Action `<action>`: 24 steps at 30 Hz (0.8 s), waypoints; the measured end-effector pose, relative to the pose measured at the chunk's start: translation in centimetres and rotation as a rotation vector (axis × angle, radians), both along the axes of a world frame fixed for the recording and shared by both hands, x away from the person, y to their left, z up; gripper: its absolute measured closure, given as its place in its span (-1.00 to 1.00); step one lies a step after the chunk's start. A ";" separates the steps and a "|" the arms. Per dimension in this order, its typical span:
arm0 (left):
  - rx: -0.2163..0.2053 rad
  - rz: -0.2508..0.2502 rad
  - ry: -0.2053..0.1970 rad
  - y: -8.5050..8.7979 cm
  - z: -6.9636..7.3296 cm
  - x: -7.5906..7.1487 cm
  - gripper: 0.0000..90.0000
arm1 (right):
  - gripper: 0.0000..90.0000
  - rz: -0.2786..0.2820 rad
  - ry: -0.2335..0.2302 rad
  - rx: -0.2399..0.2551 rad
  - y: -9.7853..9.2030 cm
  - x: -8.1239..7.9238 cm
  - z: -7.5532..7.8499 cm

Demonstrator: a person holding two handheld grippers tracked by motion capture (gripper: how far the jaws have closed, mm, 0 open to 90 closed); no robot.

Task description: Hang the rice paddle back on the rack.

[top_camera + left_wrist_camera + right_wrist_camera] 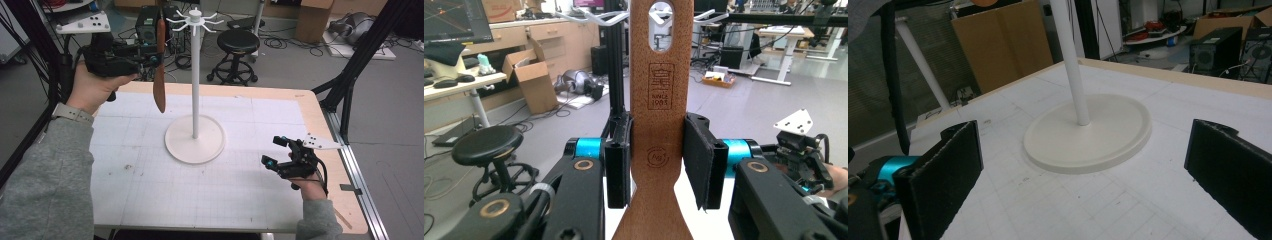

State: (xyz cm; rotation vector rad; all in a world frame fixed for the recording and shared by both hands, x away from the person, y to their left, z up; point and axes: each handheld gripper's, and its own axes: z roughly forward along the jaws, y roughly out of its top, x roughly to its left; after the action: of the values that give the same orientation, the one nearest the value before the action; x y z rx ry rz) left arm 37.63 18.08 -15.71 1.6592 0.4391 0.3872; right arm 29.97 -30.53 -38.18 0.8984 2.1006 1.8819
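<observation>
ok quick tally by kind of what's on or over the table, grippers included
grippers: 2 (left gripper, right gripper)
wooden spatula: 1, held in the left jaws
white hook stand: 1
total: 4

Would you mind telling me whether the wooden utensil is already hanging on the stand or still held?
Still held: the left gripper clamps the wooden utensil upright beside the white stand, its hanging hole on no hook.

A black stool (pixel 237 42), cardboard boxes (pixel 314 17) and cables (pixel 295 45) crowd the grey floor (pixel 390 110).
</observation>
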 end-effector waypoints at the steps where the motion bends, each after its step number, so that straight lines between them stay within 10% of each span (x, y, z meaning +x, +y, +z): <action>1: -0.001 -0.002 0.002 -0.1 0.1 0.0 0.45 | -0.98 0.001 -0.007 0.001 0.0 0.0 0.0; 24: 0.017 0.006 -0.004 -1.6 0.4 0.3 0.45 | -0.98 0.001 0.000 0.004 -0.1 0.1 0.0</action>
State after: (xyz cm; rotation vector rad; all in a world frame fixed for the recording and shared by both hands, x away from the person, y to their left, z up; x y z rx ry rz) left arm 37.88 16.46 -15.33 1.6741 0.4396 0.3996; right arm 30.04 -30.61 -38.22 0.8988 2.0984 1.8868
